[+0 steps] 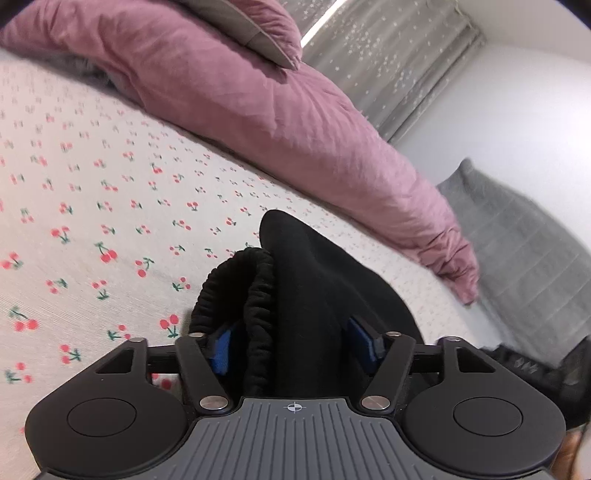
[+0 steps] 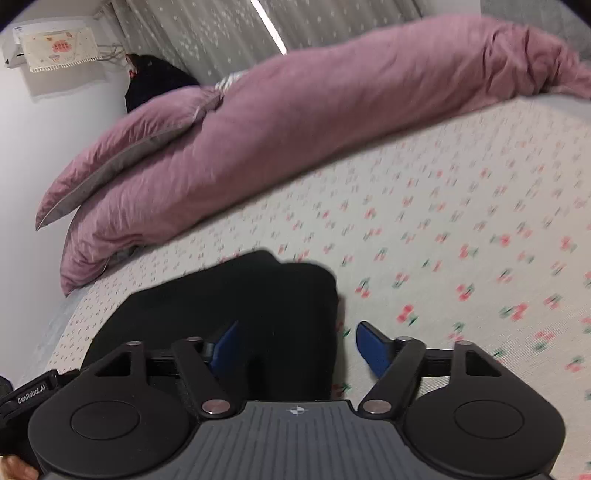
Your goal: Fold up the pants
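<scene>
Black pants [image 1: 295,295] between open left tongs [image 1: 295,350]

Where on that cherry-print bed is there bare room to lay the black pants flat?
The cherry-print sheet is bare between the black pants and the pink duvet, and again to the right of the pants in the right wrist view. It is crowded along the far edge, where the duvet and a pillow are heaped.

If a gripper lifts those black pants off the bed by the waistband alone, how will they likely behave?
The black pants look soft and floppy: they drape in folds, so the rest would probably hang and unfold. The gathered elastic waistband is bulky, likely giving the left gripper good purchase. On the cherry-print sheet they would likely drag rather than slide.
</scene>
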Action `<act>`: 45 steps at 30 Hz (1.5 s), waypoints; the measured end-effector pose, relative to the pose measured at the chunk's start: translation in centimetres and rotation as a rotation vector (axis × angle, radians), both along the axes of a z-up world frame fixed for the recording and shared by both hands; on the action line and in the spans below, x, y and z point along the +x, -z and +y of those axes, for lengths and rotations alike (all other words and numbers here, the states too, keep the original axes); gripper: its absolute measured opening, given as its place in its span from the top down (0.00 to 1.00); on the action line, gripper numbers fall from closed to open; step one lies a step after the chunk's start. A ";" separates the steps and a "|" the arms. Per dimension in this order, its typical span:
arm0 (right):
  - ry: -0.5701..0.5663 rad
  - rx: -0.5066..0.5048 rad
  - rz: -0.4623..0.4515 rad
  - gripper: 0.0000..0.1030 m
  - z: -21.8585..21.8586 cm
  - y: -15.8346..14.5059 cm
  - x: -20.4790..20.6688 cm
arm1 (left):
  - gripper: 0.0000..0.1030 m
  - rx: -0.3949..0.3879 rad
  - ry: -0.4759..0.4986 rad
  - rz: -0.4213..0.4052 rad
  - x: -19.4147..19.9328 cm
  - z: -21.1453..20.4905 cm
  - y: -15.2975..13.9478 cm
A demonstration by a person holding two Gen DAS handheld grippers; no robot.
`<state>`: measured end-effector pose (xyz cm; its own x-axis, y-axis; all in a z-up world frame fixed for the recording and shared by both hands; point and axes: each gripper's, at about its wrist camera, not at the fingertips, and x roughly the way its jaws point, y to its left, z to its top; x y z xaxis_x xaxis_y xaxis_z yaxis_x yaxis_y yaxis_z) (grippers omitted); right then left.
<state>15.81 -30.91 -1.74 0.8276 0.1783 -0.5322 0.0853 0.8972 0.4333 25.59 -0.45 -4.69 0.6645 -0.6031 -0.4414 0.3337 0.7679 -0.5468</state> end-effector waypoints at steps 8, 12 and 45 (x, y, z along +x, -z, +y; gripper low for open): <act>0.019 -0.077 0.002 0.12 1.9 -3.2 -2.7 | 0.22 0.214 -0.005 -0.023 -5.4 -1.1 -2.8; -0.040 -0.163 0.044 0.10 3.9 -4.1 -4.5 | 0.15 0.306 0.000 -0.034 -8.0 -1.1 -4.4; -0.007 -0.482 0.125 0.01 8.2 0.6 -11.3 | 0.00 0.673 -0.178 0.045 -15.4 -2.9 -2.3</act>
<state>4.49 -22.72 -2.36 0.7518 -0.1074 -0.6505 0.1038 0.9936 -0.0441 10.16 -3.39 -2.41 0.6999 -0.0727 -0.7106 0.1596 0.9856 0.0564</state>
